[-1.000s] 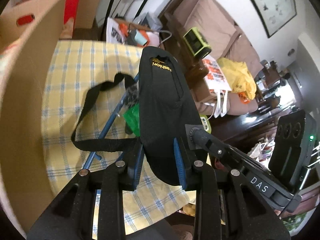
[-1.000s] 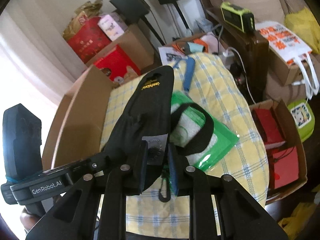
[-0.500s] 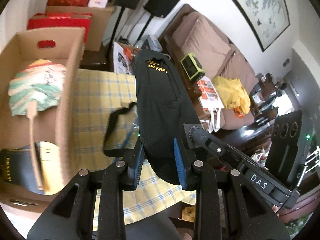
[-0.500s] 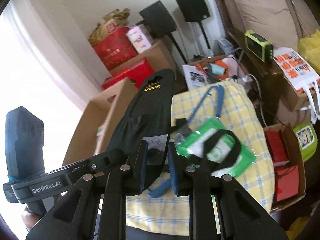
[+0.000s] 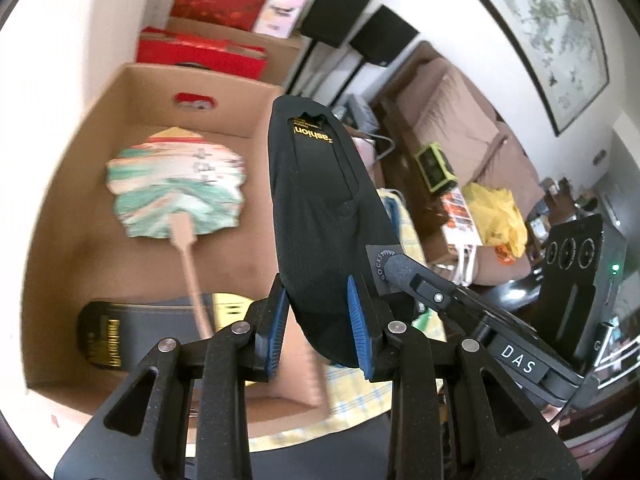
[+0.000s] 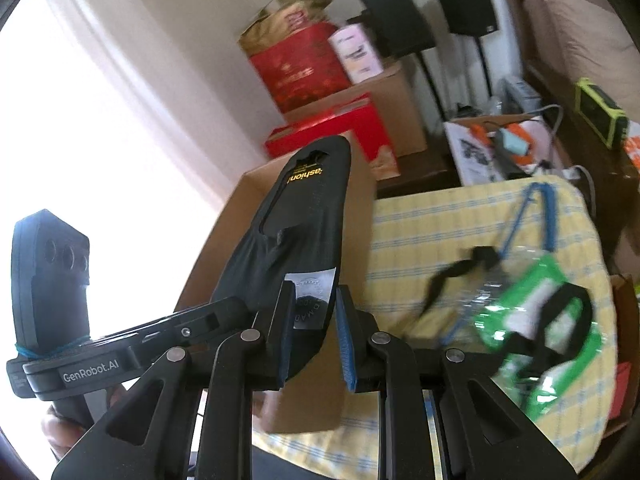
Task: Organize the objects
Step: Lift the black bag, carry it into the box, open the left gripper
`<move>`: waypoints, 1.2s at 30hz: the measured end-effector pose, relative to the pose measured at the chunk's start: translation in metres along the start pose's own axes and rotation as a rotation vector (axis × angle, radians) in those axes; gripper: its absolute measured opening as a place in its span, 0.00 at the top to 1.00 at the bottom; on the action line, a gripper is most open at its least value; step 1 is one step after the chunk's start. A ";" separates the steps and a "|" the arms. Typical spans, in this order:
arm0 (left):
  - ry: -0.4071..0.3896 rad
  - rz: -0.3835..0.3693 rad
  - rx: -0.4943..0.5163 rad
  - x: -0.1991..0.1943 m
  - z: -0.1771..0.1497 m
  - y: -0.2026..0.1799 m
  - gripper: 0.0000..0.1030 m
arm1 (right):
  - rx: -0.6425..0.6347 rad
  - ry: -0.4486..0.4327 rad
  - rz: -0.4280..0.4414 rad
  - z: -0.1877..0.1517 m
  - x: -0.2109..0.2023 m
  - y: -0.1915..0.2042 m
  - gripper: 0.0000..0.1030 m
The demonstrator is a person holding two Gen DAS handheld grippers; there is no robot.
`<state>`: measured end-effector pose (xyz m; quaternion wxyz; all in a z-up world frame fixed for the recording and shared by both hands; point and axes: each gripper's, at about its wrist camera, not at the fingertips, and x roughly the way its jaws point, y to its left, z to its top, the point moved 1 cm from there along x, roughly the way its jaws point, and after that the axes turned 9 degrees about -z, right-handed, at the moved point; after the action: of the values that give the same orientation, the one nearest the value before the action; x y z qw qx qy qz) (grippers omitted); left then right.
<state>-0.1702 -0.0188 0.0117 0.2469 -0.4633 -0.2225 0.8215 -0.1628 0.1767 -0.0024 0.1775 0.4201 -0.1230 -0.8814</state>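
Dead centre in both wrist views, I've got the black fabric sock pack with the yellow "fashion" label point(image 5: 328, 216) clamped from both ends. My left tongs point(image 5: 318, 330) are clenched on its lower edge, my right tongs point(image 6: 312, 332) are pinching it at the paper tag. It hangs in the air over the open brown cardboard box point(image 5: 80, 184) at the left of the left view. Lying in the box: a green-and-pink paper hand fan with a wooden handle point(image 5: 176, 188) and another dark sock pack point(image 5: 152, 334). Over at the right of the right view, a green plastic pouch with a black strap point(image 6: 536, 320) sits on the yellow checked surface point(image 6: 440, 224).
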 end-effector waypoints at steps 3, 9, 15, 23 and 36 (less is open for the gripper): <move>-0.005 0.016 -0.033 -0.006 0.003 0.023 0.74 | -0.025 0.026 0.011 -0.001 0.017 0.018 0.81; -0.005 0.050 -0.079 -0.008 0.005 0.060 0.74 | -0.068 0.076 0.013 0.000 0.051 0.046 0.81; 0.026 0.082 -0.111 0.008 0.011 0.089 0.73 | -0.120 0.114 -0.035 -0.005 0.081 0.060 0.80; 0.059 0.130 -0.125 0.016 0.005 0.103 0.75 | -0.189 0.094 -0.114 -0.003 0.081 0.067 0.71; -0.044 0.120 -0.055 -0.018 0.013 0.056 0.36 | -0.168 0.050 -0.128 -0.001 0.040 0.048 0.67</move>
<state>-0.1852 -0.0756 -0.0039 0.1795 -0.4642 -0.2225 0.8383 -0.1758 0.1164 -0.0132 0.1586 0.4328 -0.0172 -0.8873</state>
